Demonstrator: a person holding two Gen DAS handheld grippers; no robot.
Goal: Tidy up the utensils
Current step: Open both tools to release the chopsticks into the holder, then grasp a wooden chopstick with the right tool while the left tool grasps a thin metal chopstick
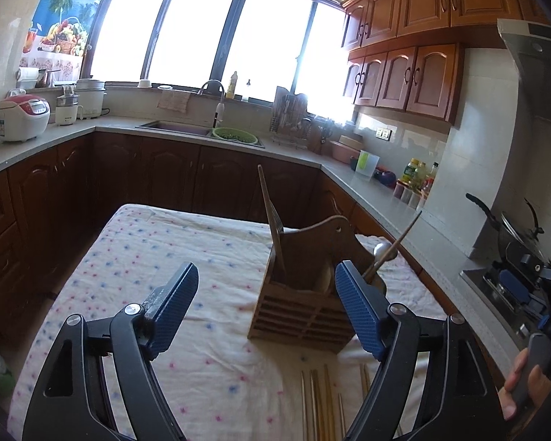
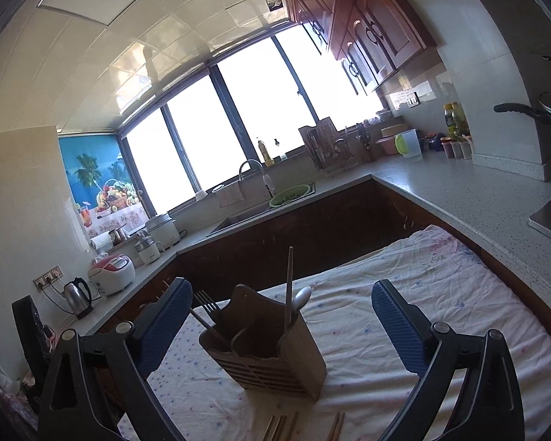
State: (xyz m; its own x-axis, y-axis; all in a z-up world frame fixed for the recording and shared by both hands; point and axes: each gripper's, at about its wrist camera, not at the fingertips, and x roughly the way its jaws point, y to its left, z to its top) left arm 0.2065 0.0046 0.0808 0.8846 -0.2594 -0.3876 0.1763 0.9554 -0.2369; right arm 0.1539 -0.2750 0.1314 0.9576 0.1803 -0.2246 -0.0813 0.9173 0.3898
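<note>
A wooden utensil holder (image 1: 305,305) stands on the cloth-covered table (image 1: 165,257); it also shows in the right wrist view (image 2: 272,356). It holds a fork (image 2: 205,303), a spoon (image 2: 300,298) and a chopstick (image 2: 288,286). Several loose chopsticks (image 1: 321,400) lie on the cloth in front of it, also seen in the right wrist view (image 2: 283,428). My left gripper (image 1: 266,294) is open and empty, above the table before the holder. My right gripper (image 2: 281,316) is open and empty, framing the holder; it shows at the far right of the left wrist view (image 1: 525,290).
Kitchen counters wrap around the table, with a sink (image 1: 180,126), a green colander (image 1: 235,136), a rice cooker (image 1: 22,115), a dish rack (image 1: 290,117), bottles (image 1: 417,174) and a pan (image 1: 510,231) on the stove. A kettle (image 2: 78,296) stands at the left.
</note>
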